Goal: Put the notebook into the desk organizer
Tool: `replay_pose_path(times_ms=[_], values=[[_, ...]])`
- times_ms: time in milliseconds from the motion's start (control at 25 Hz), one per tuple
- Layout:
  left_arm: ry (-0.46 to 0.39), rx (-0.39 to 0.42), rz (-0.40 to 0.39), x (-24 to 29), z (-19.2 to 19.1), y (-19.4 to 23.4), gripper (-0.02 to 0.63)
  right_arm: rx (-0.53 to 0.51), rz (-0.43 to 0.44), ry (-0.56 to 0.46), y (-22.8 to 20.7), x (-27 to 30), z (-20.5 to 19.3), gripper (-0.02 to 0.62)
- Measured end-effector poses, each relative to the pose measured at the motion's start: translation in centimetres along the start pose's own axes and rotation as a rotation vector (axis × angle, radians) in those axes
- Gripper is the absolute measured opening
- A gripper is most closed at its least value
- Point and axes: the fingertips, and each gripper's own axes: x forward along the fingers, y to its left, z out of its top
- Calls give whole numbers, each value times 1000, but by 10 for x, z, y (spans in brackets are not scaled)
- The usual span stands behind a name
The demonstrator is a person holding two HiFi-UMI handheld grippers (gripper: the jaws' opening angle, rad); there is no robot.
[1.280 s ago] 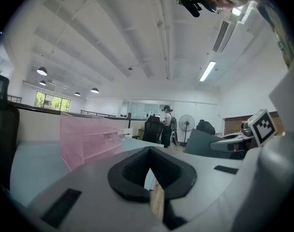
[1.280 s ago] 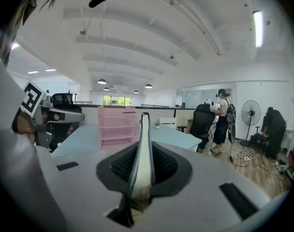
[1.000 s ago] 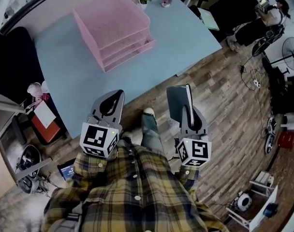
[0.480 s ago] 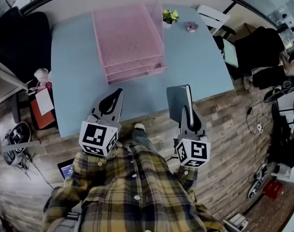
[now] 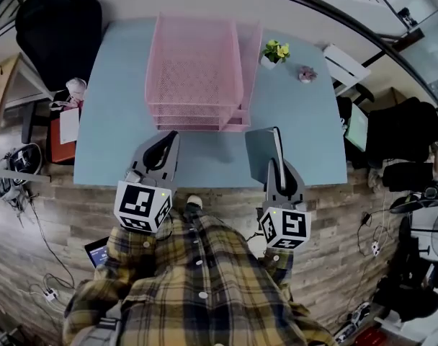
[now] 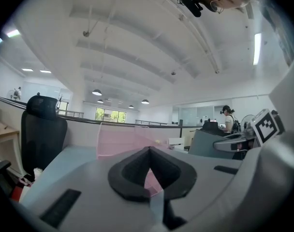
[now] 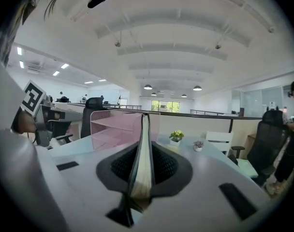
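Right tongs grasp the thin grey notebook, edge-on; the head view shows its cover. Left tongs clenched, empty.

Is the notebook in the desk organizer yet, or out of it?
Out. The notebook stands on edge, clamped in the right tongs over the table near its front edge, short of the pink organizer.

Left claw pinched together, empty, right claw clamped on upright notebook, both pointing forward
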Motion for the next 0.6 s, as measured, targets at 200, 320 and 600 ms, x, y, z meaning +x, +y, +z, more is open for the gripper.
replay_pose_path(times_ms=[200,320,600], values=[[-1,-8,81,-2,-2,-5,-8,-19,85,-9,-9,13,1,60],[-1,-6,106,-6,0,-5,-8,-24,114,-13,-7,17,2,60],[-2,-10,121,-11,1,1,-8,-37,140,-9,3,22,3,60]])
